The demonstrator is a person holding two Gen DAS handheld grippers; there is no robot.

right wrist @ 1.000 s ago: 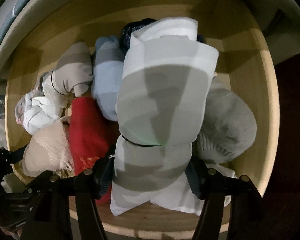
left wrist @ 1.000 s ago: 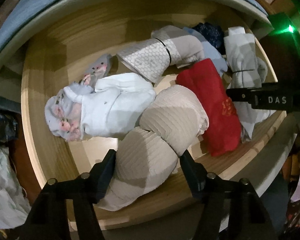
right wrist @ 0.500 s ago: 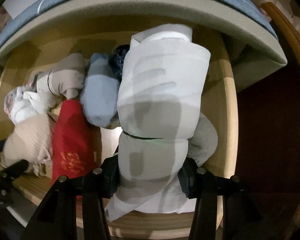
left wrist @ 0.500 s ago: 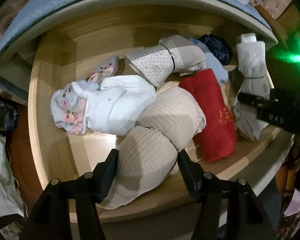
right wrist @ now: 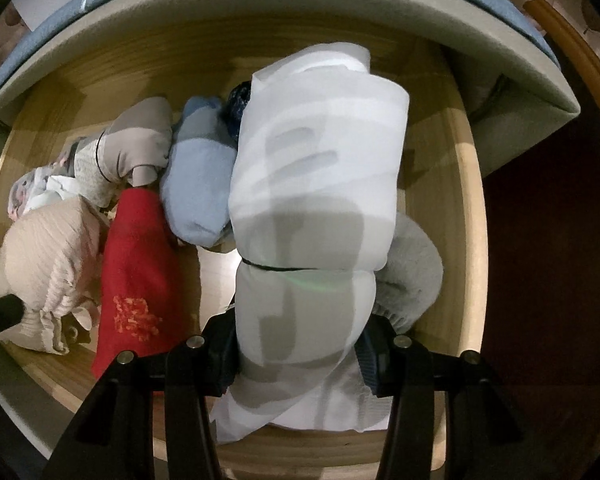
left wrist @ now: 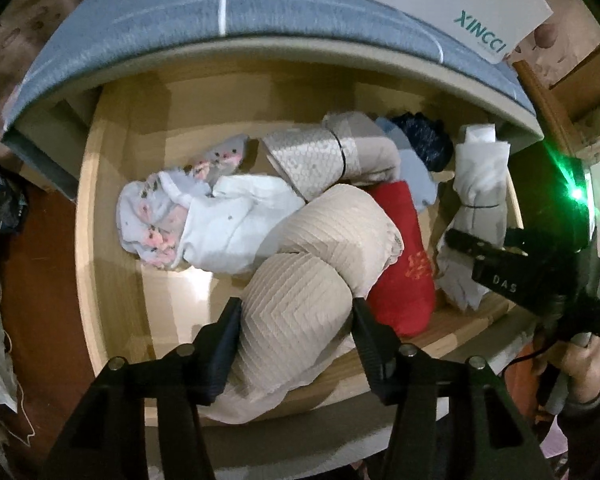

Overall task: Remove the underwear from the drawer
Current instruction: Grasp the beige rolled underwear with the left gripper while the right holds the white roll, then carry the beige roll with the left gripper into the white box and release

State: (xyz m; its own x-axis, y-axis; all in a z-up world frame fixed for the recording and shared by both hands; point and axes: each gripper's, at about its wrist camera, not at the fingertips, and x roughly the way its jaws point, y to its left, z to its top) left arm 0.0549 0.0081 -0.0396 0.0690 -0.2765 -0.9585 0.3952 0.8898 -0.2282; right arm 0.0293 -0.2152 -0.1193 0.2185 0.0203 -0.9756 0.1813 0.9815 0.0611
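Left gripper (left wrist: 296, 334), jaws just closing, clamps ribbed beige rolled underwear (left wrist: 300, 300) in pale wooden drawer (left wrist: 112, 216); red folded cloth (left wrist: 404, 264) touches roll's right side.

White roll (right wrist: 316, 200) hides dark bundle (right wrist: 238, 98), grey bundle (right wrist: 414, 272).

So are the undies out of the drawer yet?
Not yet. The drawer is already open. The left gripper has just been closing its jaws around the beige roll, and the right gripper is squeezing the white roll; both rolls are over the drawer. The red roll, blue roll, flowery bundle and the others all wait inside.
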